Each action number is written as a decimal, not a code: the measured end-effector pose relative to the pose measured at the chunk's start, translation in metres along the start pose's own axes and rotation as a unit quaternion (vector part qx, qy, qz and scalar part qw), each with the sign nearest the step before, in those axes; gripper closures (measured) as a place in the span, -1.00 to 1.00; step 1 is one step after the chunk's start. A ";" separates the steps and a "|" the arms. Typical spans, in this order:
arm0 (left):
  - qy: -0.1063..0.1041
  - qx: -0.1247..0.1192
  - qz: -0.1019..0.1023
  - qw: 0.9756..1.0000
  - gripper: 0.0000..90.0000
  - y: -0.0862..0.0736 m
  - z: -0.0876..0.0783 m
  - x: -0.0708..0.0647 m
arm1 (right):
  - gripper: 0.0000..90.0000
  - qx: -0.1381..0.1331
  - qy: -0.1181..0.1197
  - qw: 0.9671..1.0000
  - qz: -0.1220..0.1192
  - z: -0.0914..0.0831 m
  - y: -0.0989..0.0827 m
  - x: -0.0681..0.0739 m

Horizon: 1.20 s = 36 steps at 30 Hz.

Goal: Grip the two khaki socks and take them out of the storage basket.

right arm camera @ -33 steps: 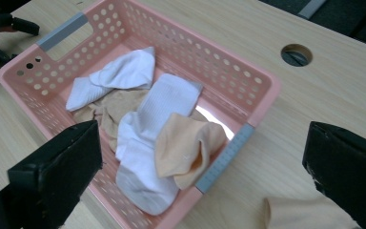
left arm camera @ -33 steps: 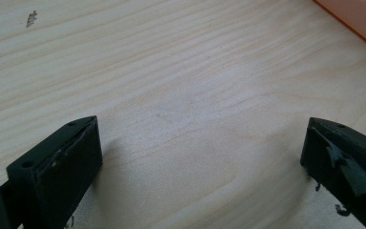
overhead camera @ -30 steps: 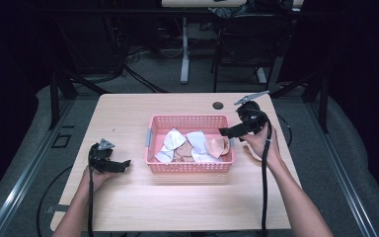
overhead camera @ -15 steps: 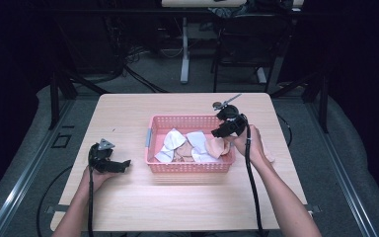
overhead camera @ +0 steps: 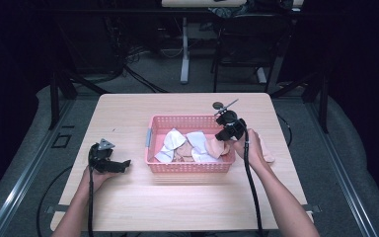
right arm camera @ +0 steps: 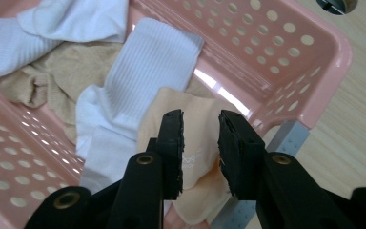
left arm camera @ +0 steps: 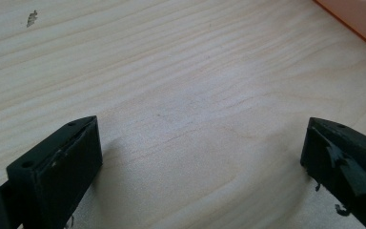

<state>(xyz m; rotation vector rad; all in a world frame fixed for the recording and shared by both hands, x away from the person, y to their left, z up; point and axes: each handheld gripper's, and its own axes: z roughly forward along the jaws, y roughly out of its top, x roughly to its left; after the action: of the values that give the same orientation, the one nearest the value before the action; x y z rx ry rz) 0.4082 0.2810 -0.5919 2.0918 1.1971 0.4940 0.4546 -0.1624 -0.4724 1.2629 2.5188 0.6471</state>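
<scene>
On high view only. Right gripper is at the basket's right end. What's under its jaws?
Observer: A peach sock, draped over the rim of the pink basket. The right gripper has a jaw on either side of it.
Operator: Gripped?
Observer: The jaws have just been closing. A narrow gap remains with sock fabric showing in it; I can't tell if the pads press on it.
Operator: Left gripper?
Observer: The left gripper has its jaws wide apart, with bare table between them.
</scene>
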 end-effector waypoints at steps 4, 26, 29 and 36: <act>0.000 0.000 0.000 1.000 -1.00 0.000 0.000 0.000 | 0.54 0.002 -0.003 1.000 0.004 0.002 -0.003 -0.002; 0.002 -0.002 -0.001 1.000 -1.00 0.000 0.000 0.000 | 0.94 -0.020 0.025 0.999 -0.004 -0.012 -0.010 -0.005; 0.002 -0.002 -0.001 1.000 -1.00 0.000 0.000 -0.001 | 0.94 -0.038 0.032 0.999 0.001 -0.021 -0.008 -0.004; 0.002 -0.002 -0.001 1.000 -1.00 0.000 0.000 -0.001 | 0.95 -0.063 0.043 0.997 -0.008 -0.041 -0.003 -0.002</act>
<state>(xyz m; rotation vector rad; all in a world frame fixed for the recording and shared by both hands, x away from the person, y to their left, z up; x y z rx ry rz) 0.4078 0.2807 -0.5921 2.0873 1.2004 0.5001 0.4370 -0.1769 -0.4377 1.1945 2.5075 0.8603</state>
